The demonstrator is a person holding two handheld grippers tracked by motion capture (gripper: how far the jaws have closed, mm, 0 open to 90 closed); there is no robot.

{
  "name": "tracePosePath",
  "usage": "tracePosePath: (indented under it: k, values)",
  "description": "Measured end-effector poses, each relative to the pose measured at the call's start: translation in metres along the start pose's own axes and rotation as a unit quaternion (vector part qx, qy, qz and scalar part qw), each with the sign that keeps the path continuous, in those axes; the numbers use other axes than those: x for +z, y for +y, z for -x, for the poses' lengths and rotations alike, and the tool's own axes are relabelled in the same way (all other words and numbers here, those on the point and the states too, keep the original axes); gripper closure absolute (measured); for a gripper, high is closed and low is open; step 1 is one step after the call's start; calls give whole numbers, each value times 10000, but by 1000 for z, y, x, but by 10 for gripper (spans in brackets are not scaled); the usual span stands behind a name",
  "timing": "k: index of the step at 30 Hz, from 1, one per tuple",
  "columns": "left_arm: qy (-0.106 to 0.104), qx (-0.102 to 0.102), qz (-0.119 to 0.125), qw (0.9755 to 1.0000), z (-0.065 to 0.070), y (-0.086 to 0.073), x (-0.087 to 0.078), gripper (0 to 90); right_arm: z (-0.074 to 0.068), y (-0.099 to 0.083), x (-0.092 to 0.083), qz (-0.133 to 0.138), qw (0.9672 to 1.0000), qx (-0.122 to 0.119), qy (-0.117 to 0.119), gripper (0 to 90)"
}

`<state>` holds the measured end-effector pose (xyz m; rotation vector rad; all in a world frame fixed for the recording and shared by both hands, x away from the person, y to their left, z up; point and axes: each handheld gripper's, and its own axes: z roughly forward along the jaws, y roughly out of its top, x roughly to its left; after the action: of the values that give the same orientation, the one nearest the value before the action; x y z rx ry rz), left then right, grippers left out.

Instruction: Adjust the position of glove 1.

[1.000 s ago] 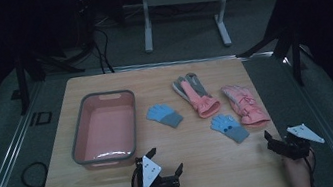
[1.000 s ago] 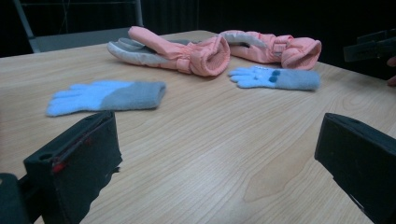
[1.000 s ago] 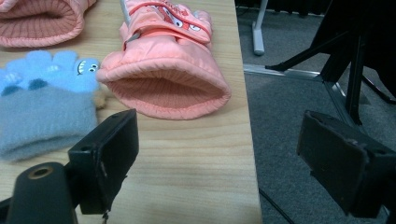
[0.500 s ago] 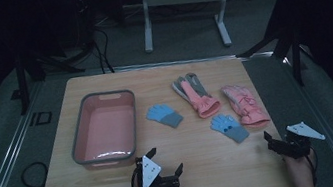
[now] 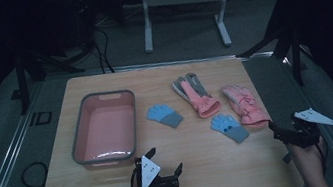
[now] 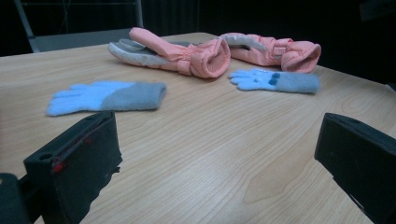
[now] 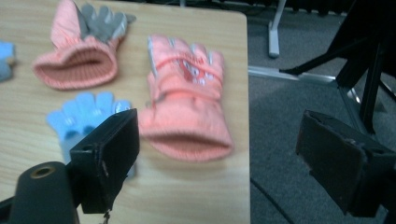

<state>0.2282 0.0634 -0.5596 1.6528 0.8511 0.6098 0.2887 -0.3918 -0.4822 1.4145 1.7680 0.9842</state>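
Two pink ski gloves lie on the wooden table, one palm-up with a grey palm [image 5: 195, 96], the other [image 5: 243, 105] near the right edge. A small blue-and-grey knit glove [image 5: 164, 115] lies beside the pink tub [image 5: 80, 137], and a second one [image 5: 229, 127] lies below the pink gloves. My left gripper [image 5: 164, 160] hovers open near the front edge, below the tub. In the left gripper view its jaws stand wide apart [image 6: 215, 158], facing the knit glove [image 6: 107, 97]. My right gripper [image 5: 283, 124] is open at the table's right edge. Just ahead of it [image 7: 219, 154] lies the pink glove [image 7: 184, 93].
The grey-rimmed tub holds nothing. Bare wood stretches between the two grippers along the front of the table [image 5: 218, 176]. Grey carpet [image 7: 303, 107] starts right past the table's right edge, with dark stand legs [image 5: 292, 38] and a metal frame [image 5: 180, 0] behind.
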Motion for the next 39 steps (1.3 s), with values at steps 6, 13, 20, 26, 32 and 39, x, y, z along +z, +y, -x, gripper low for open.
tracePosePath:
  k: [6,13,20,26,32,39]
  values:
    - [3,-2,8,10000,0,0,0,2,-2,25,-3,14,9998,-41,204,129]
    - [40,-10,29,10000,1,0,0,2,-11,48,0,-69,9988,-237,421,117]
    - [37,15,36,10000,1,0,0,2,-25,62,1,-27,9981,-305,527,134]
    - [25,-1,38,10000,1,0,0,2,-32,76,1,21,9978,-26,662,140]
    - [22,46,20,10000,1,0,0,2,-50,87,2,141,9958,-511,740,121]
    - [12,47,21,10000,1,0,0,2,-72,98,11,63,9896,-773,1211,212]
